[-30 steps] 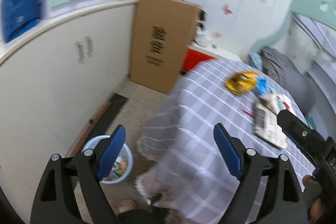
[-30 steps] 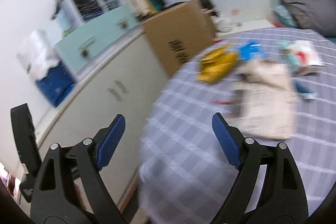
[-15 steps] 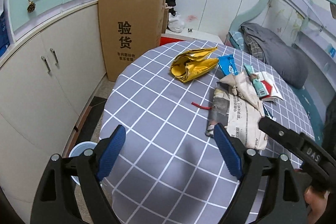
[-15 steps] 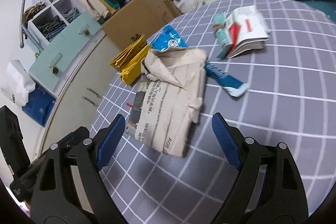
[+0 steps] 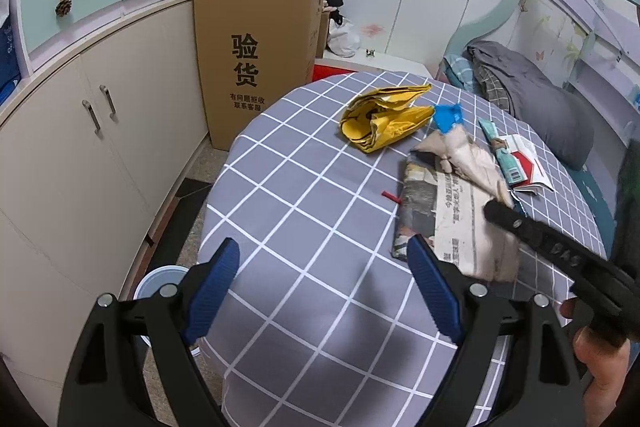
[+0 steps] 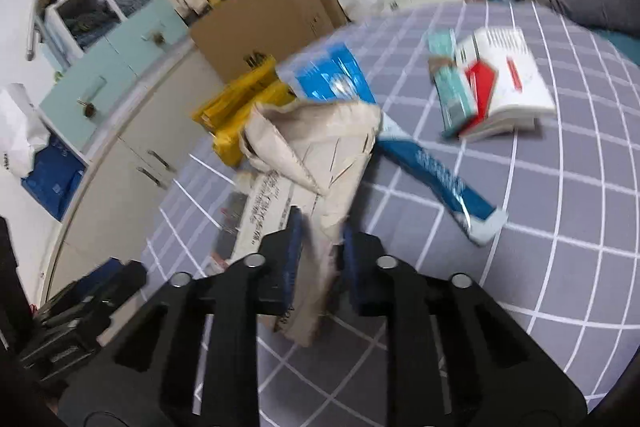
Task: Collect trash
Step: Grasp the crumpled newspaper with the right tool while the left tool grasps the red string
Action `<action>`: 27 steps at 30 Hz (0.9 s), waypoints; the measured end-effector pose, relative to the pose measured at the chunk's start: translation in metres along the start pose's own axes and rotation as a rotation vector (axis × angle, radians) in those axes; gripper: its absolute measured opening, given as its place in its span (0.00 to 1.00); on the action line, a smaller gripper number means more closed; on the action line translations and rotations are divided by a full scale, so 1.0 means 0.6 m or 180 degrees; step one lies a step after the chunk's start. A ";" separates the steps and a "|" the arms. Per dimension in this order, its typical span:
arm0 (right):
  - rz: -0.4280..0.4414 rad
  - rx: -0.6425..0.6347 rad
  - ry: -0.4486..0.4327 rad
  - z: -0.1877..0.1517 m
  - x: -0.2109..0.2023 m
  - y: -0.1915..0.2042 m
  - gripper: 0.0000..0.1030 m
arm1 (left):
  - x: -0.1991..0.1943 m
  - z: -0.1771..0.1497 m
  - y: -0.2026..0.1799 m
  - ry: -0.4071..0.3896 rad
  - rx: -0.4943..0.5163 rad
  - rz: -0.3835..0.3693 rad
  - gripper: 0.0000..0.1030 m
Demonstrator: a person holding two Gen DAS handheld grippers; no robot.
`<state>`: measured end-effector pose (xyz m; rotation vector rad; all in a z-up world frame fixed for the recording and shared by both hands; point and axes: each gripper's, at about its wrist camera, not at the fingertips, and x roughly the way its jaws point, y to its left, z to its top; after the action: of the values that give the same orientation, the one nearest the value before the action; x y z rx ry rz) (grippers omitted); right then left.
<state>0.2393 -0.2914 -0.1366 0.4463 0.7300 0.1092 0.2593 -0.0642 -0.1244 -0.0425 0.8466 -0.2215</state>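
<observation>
A round table (image 5: 304, 227) under a grey checked cloth serves as the landmark. Left of it, on the floor beside the cream cupboards (image 5: 100, 155), stands a pale blue bin (image 5: 160, 277), and behind the table's far left edge a tall cardboard box (image 5: 256, 55) leans upright. The left gripper (image 5: 324, 291) hovers over the table's near edge with its jaws wide apart and nothing between them. Toward the far side of the table lies a crumpled yellow bag (image 5: 384, 119), with a blue wrapper (image 6: 332, 79) just beside it. Right of the table's middle lies the newspaper (image 6: 304, 163), crumpled on top; the right gripper (image 6: 320, 247) has just been closing its jaws, and the pads now pinch the paper's near edge. Further right on the table lie a blue tube (image 6: 436, 179) and a white and red booklet (image 6: 504, 83), with a teal packet (image 6: 448, 79) resting on the booklet.
</observation>
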 end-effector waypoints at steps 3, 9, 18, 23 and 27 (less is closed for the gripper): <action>0.0113 -0.0079 -0.0243 0.004 -0.033 0.013 0.08 | 0.000 -0.001 -0.001 -0.0007 0.0003 -0.0011 0.81; 0.0097 -0.0283 -0.0654 0.030 -0.113 0.032 0.03 | -0.005 0.003 -0.007 -0.0025 -0.0023 -0.0092 0.81; -0.0531 -0.0635 -0.0900 0.050 -0.168 0.005 0.03 | 0.018 0.019 -0.087 -0.0044 0.0412 -0.0269 0.81; -0.0565 -0.0595 -0.0829 0.044 -0.155 -0.026 0.03 | 0.057 0.028 -0.154 -0.0008 0.0849 -0.0227 0.81; -0.0521 -0.0553 -0.0799 0.042 -0.146 -0.041 0.03 | 0.093 0.032 -0.191 0.0012 0.1073 -0.0097 0.67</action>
<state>0.1896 -0.3445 -0.0762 0.2276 0.5026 -0.0369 0.2892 -0.1886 -0.1385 0.2606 0.8037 -0.3903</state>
